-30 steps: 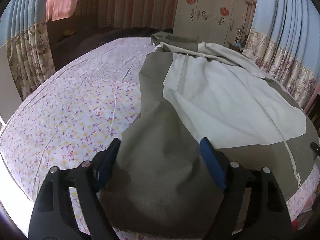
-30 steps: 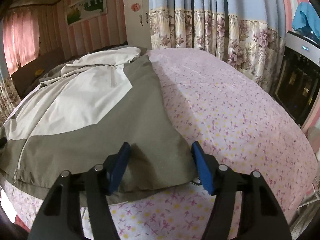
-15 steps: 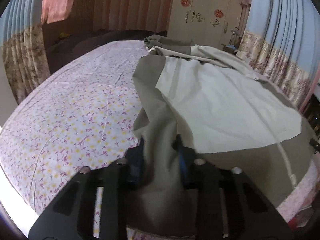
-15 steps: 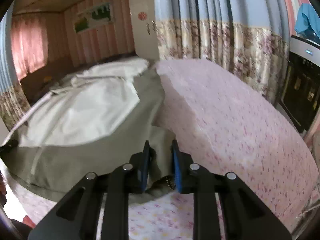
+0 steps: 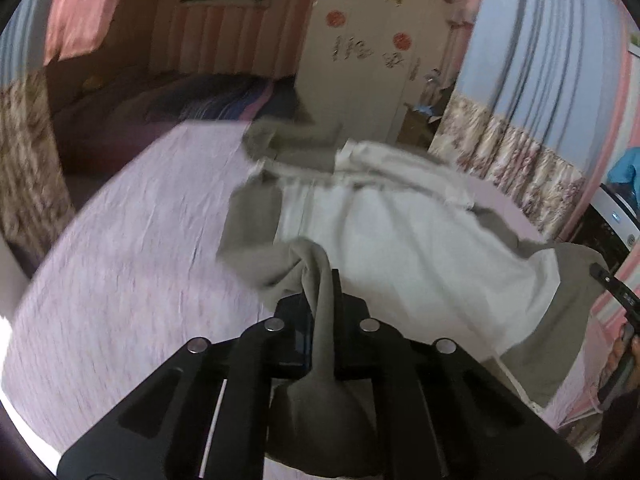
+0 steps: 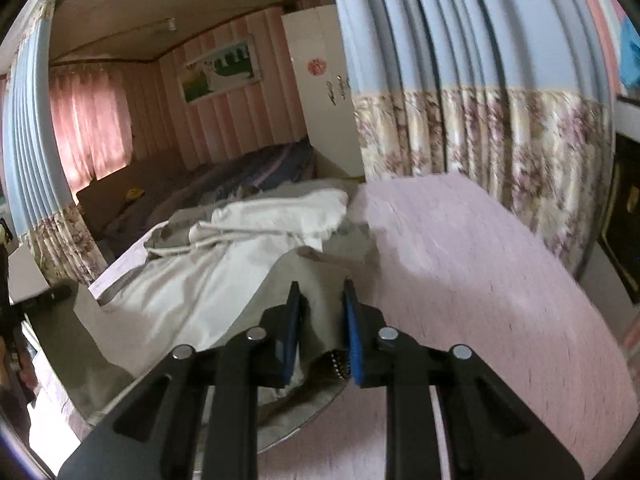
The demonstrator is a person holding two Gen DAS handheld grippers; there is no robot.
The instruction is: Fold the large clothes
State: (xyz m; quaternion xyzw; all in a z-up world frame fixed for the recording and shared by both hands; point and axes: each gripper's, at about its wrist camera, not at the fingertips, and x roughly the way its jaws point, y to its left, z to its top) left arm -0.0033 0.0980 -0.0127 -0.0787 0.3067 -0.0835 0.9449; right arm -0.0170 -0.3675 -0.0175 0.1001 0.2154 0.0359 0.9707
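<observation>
Left gripper clenching bunched olive-and-cream jacket, right gripper gripping hem

Left tool clamped on jacket hem, lifted off bed.

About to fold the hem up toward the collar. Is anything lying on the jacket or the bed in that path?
Nothing visible does. Both tools, left and right, are shut on the jacket hem, and the fabric ahead is bare up to the bunched collar end. The bed beside it is bare too.

Jacket on pink-sheeted bed
</observation>
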